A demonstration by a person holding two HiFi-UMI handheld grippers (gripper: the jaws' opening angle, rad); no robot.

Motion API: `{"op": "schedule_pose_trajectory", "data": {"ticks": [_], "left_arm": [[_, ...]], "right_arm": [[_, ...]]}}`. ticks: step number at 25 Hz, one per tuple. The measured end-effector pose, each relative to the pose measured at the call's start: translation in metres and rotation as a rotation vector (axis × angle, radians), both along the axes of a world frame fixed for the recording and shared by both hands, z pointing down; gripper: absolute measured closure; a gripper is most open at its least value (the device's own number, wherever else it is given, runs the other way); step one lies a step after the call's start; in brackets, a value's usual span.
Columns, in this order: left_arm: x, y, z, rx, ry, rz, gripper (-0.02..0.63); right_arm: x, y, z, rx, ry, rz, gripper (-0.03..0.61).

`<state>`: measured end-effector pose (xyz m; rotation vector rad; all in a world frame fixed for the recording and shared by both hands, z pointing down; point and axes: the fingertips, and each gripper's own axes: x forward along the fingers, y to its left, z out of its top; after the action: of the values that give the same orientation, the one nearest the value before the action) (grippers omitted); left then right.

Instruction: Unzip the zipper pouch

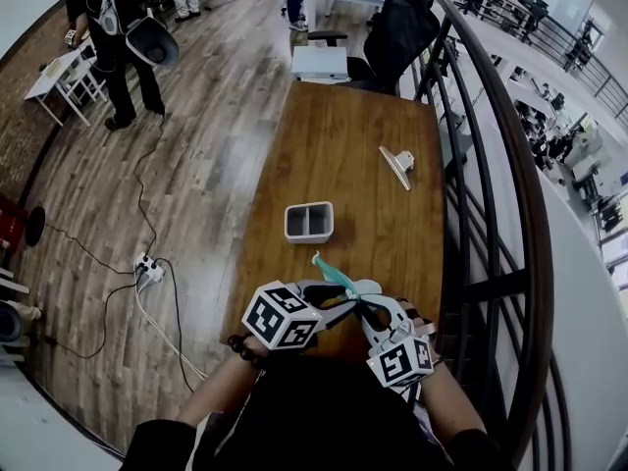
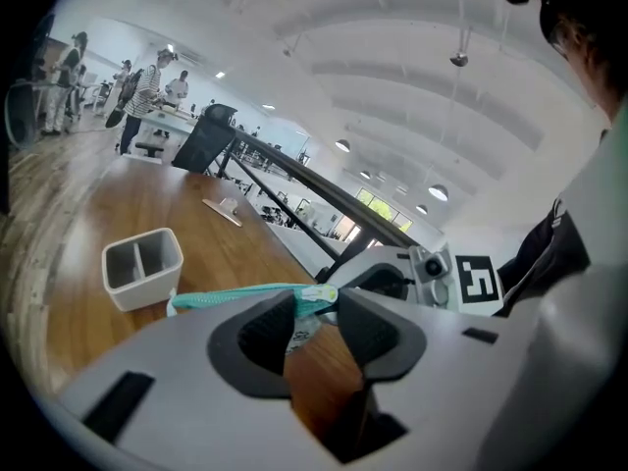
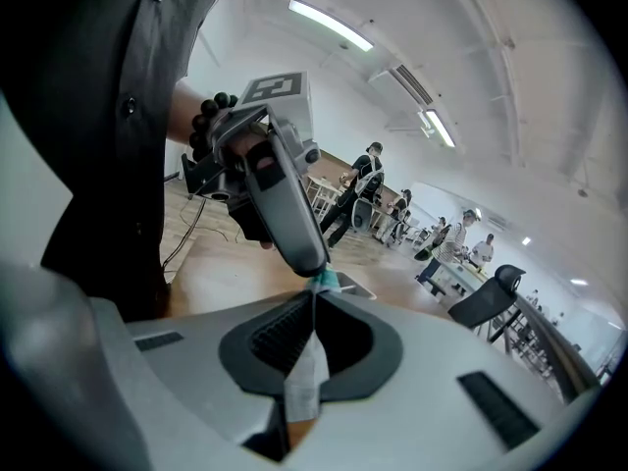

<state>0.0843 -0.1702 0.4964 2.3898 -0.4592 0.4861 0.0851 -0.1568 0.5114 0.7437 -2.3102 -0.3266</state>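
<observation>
A teal zipper pouch [image 1: 332, 274] hangs between my two grippers above the near end of the wooden table [image 1: 334, 135]. In the left gripper view the teal zipper strip [image 2: 231, 297] runs leftward from the jaws. My left gripper [image 2: 316, 308] is closed on the pale zipper pull [image 2: 316, 295] at its tips, with a white tag hanging in the gap below. My right gripper [image 3: 314, 307] is shut on the pouch's end, where a white label [image 3: 306, 376] is pinched between the pads. The left gripper's fingertip [image 3: 312, 261] meets the teal fabric right above the right jaws.
A grey two-compartment holder [image 1: 309, 221] stands mid-table. A white clip-like piece [image 1: 397, 165] lies further off to the right. A dark railing [image 1: 491, 194] borders the table's right side, with an office chair [image 1: 397, 27] at the far end. People stand far off on the left [image 1: 118, 27].
</observation>
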Motion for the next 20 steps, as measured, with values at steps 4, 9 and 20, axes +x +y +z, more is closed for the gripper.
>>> {"op": "schedule_pose_trajectory", "data": {"ticks": [4, 9, 20], "left_arm": [[0.0, 0.004, -0.002, 0.012, 0.003, 0.01, 0.498], [0.001, 0.005, -0.003, 0.005, 0.019, 0.035, 0.503], [-0.007, 0.007, -0.011, -0.019, 0.122, 0.038, 0.503]], "right_arm": [[0.002, 0.0, -0.003, -0.009, -0.027, 0.013, 0.574], [0.005, 0.001, -0.002, -0.015, -0.038, 0.006, 0.574], [0.001, 0.003, -0.007, -0.026, -0.093, -0.018, 0.574]]}}
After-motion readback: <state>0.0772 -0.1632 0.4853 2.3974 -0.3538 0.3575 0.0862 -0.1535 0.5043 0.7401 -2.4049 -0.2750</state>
